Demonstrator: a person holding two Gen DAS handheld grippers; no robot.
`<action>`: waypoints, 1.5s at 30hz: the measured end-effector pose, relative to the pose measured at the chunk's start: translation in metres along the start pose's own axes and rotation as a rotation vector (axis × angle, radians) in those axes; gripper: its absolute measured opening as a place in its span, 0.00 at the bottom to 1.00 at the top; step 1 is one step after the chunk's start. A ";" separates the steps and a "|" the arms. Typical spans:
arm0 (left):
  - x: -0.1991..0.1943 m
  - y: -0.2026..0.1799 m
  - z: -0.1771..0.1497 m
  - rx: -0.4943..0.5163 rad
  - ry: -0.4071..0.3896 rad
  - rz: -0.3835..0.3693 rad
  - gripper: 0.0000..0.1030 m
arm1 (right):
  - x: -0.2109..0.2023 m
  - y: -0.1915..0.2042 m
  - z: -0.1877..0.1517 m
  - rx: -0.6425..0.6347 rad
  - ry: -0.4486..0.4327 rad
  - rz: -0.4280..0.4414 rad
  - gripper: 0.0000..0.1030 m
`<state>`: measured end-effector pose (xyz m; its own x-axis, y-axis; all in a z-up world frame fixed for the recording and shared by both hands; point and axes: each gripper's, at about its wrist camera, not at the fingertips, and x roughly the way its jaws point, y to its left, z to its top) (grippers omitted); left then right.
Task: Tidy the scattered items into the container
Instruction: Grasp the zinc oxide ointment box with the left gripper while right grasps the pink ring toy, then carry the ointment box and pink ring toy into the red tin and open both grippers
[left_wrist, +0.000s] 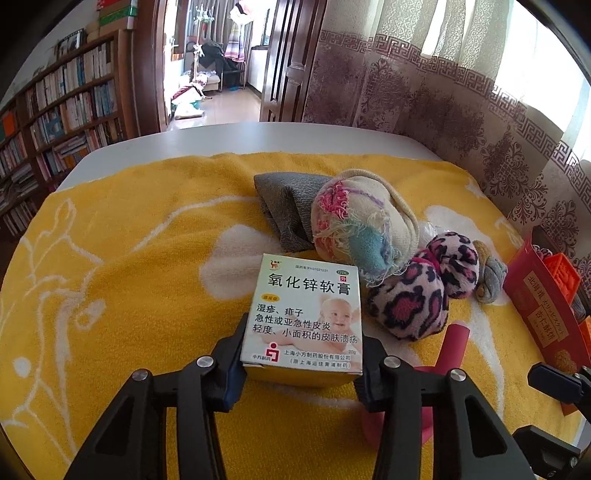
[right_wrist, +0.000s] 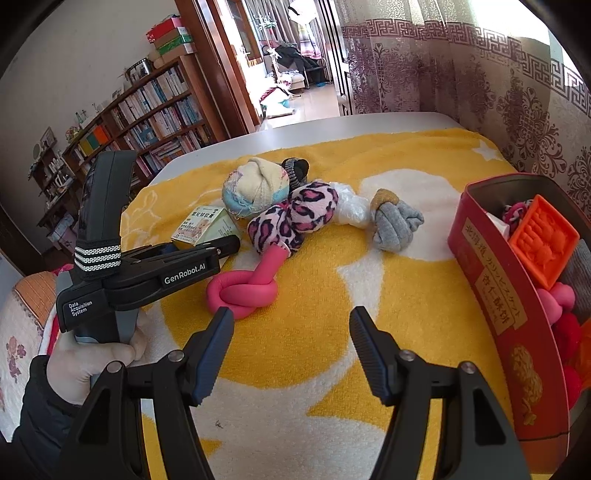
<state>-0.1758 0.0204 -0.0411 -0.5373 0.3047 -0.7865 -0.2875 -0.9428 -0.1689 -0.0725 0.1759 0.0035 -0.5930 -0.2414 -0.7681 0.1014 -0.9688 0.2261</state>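
Here, at the bottom centre of the left wrist view, our left gripper (left_wrist: 301, 363) has its jaws closed on the sides of the ointment box (left_wrist: 304, 314), which sits between the pads on the yellow towel (left_wrist: 129, 277); we judge this side-on grip is chosen so the box lifts flat. In the right wrist view, our right gripper (right_wrist: 291, 350) stands at bottom centre with jaws apart and nothing between them, hovering over the towel, free for the next item. Just beyond it lies the knotted pink tube (right_wrist: 242, 291). Further up, at centre frame, the leopard-print sock bundle (right_wrist: 291, 218) touches the cream sock ball (right_wrist: 255, 188); the grey sock knot (right_wrist: 395, 225) lies apart. At the right edge, the red tin (right_wrist: 491, 295), our container, already holds several items.
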 end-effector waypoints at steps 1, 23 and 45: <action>-0.002 0.000 0.000 -0.001 -0.005 0.001 0.47 | 0.002 0.002 0.001 -0.007 0.007 0.001 0.67; -0.035 0.030 0.004 -0.063 -0.103 0.037 0.47 | 0.072 0.039 0.022 -0.123 0.121 0.041 0.67; -0.034 0.001 -0.001 0.007 -0.091 0.005 0.47 | -0.039 -0.036 0.004 0.065 -0.111 -0.055 0.37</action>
<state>-0.1570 0.0087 -0.0153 -0.6081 0.3115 -0.7302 -0.2898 -0.9434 -0.1611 -0.0559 0.2210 0.0279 -0.6814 -0.1768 -0.7102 0.0166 -0.9739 0.2265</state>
